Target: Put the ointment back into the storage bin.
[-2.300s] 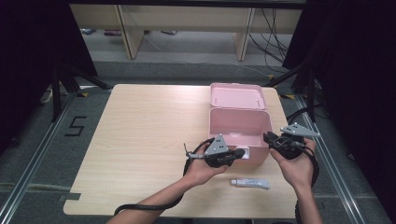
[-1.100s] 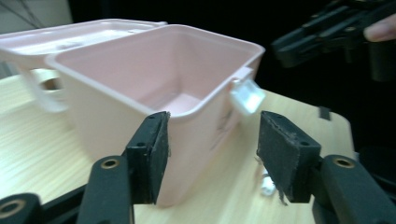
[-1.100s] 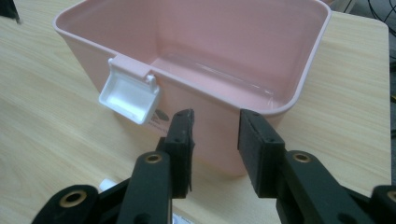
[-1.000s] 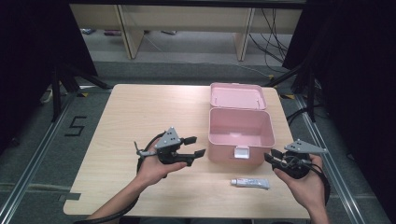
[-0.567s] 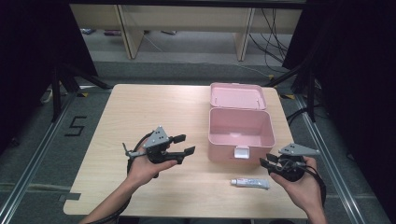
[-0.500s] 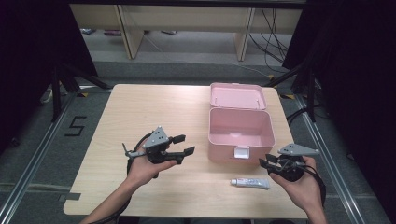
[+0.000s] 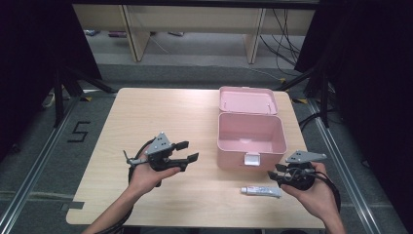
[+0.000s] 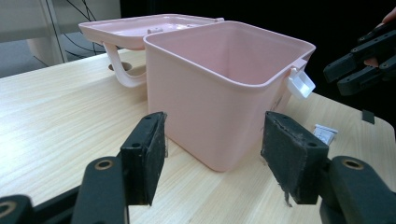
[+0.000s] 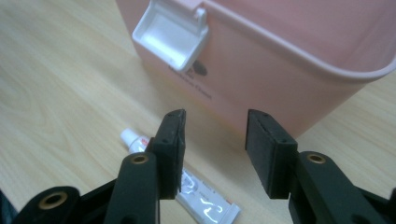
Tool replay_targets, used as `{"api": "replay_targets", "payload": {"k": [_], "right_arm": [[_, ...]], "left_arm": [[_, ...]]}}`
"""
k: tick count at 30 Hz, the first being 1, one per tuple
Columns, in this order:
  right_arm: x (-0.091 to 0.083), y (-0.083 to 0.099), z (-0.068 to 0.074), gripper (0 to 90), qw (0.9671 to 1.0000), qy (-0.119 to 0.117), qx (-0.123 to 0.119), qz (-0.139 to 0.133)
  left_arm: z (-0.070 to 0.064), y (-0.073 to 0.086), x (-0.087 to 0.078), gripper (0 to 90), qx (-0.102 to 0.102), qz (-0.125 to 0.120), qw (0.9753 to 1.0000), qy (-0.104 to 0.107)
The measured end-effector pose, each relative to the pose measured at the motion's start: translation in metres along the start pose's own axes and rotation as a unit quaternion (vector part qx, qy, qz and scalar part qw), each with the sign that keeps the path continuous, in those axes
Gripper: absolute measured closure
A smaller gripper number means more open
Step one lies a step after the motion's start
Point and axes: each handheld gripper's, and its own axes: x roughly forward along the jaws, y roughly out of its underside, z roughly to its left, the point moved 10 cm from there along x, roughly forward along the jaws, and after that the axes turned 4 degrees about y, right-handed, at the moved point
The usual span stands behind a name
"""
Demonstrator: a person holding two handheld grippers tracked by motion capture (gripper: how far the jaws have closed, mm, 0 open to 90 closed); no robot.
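High view, table: a light wooden table (image 7: 146, 122) with a pink box (image 7: 249, 140) near its right edge, lid (image 7: 247, 100) flipped back toward the far edge.
High view, tube: a small white tube (image 7: 261, 191) lies flat near the front edge, in front of the box and apart from it.
High view, left gripper (image 7: 189, 152): held up over the middle of the table, left of the box, jaws apart, nothing in them.
High view, right gripper (image 7: 272, 171): low by the front right corner, just beside the tube's right end.
Left gripper view: the left gripper (image 8: 212, 163) has wide jaws with the box (image 8: 219, 98) between them but farther off; the box is empty inside, with a white latch (image 8: 301, 85).
Right gripper view: the right gripper (image 9: 212, 151) has its jaws apart and holds nothing; the tube (image 9: 196, 191) lies under the left jaw, and tiny dark print shows below the latch (image 9: 170, 32).
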Motion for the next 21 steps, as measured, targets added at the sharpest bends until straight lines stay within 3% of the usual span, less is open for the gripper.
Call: {"api": "replay_targets", "payload": {"k": [2,5,7,8,10,11,12,15,20,21], "right_arm": [[0.001,0.003,0.002,57.8,0.9999,-0.007,0.004,0.012],[0.005,0.006,0.002,57.1,0.9997,-0.009,-0.013,0.017],[0.005,0.011,0.005,56.6,0.999,-0.019,-0.015,0.036],[0.009,0.011,0.003,56.4,0.9989,-0.019,-0.033,0.029],[0.012,0.013,0.004,56.4,0.9976,-0.029,-0.047,0.041],[0.012,0.017,0.005,56.4,0.9953,-0.039,-0.064,0.061],[0.013,0.02,0.008,56.4,0.994,-0.043,-0.064,0.077],[0.019,0.025,0.012,56.9,0.9854,-0.065,-0.114,0.108],[0.028,0.028,0.012,57.7,0.9639,-0.095,-0.199,0.15],[0.029,0.029,0.014,57.7,0.961,-0.1,-0.202,0.16]], "left_arm": [[0.001,0.0,-0.003,39.3,0.0,-0.005,1.0,-0.001],[0.001,0.002,-0.006,39.3,-0.006,-0.005,1.0,-0.002],[0.002,0.005,-0.006,39.3,-0.008,-0.005,1.0,-0.001],[0.003,0.007,-0.006,39.3,-0.008,-0.001,1.0,-0.004],[0.005,0.008,-0.006,39.3,-0.009,0.0,0.9999,-0.005],[0.005,0.008,-0.006,39.3,-0.011,-0.004,0.9999,-0.002],[0.005,0.008,-0.006,39.5,-0.01,-0.004,0.9999,-0.001],[0.006,0.009,-0.008,39.5,-0.007,0.003,1.0,-0.005],[0.007,0.01,-0.009,39.5,-0.009,0.002,0.9999,-0.008],[0.007,0.011,-0.01,39.5,-0.008,0.003,0.9999,-0.007]]}}
